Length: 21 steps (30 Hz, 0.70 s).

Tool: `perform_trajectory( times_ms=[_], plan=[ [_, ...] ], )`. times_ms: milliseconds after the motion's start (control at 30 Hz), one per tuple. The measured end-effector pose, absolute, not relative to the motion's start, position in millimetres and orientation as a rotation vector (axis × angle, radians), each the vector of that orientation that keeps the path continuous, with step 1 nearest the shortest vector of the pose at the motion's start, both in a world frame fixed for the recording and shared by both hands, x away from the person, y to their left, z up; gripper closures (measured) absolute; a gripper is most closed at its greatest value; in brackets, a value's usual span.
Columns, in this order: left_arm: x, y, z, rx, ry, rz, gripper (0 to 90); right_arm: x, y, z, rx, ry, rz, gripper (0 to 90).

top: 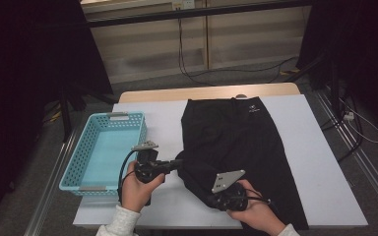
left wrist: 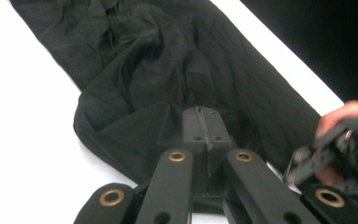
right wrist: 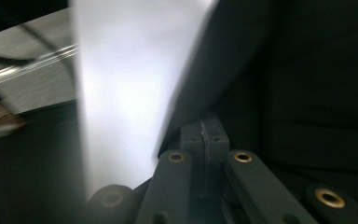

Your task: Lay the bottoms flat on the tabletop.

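Black trousers (top: 246, 147) spread lengthwise down the white worktop (top: 320, 162), waistband at the far end with a small white logo on it, legs running toward the near edge. Near-left part of the cloth folded over and bunched into a rumpled heap, visible in the left gripper view (left wrist: 168, 84) as creased fabric with a rounded fold at the white surface. Left tongs (top: 179, 163) held level in the left hand (top: 138, 189), pointing right at the bunched edge, jaws pressed together with the tips at the cloth; whether fabric is pinched between them cannot be told. Right tongs (top: 207, 199) in the right hand (top: 256, 211) at the near edge of the trousers, lying against the dark fabric, jaws brought together; in the right gripper view (right wrist: 205, 135) closed tips against black cloth, blurred, no clear fold seen between them. Turquoise perforated basket (top: 78, 162) standing at the left side of the worktop, just beside the left hand, apart from the trousers.
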<state>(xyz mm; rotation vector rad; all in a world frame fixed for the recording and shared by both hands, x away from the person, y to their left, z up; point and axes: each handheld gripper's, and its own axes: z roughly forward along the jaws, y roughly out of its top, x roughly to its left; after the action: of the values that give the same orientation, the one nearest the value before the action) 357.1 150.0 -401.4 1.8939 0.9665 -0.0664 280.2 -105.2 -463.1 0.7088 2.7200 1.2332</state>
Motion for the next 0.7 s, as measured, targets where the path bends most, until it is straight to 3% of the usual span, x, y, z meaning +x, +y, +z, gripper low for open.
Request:
perform_trajectory(
  times_ms=[133, 233, 300, 567, 700],
  plan=[
    [354, 152, -399, 1.894, 0.958, -0.059, 90.0, 270, -92, -463, 0.617, 2.800, 1.262, 89.2],
    [354, 152, -401, 1.896, 0.965, -0.054, 89.0, 267, -88, -462, 0.579, 2.836, 1.266, 82.4],
    [354, 151, -402, 1.899, 0.972, -0.036, 78.0, 266, -89, -459, 0.566, 2.833, 1.270, 76.3],
    [358, 145, -416, 1.942, 1.014, 0.002, 48.0, 280, -118, -449, 0.739, 2.630, 1.203, 71.1],
    [358, 143, -420, 1.966, 1.018, 0.030, 40.9, 282, -118, -457, 0.752, 2.647, 1.187, 66.8]
  ],
)
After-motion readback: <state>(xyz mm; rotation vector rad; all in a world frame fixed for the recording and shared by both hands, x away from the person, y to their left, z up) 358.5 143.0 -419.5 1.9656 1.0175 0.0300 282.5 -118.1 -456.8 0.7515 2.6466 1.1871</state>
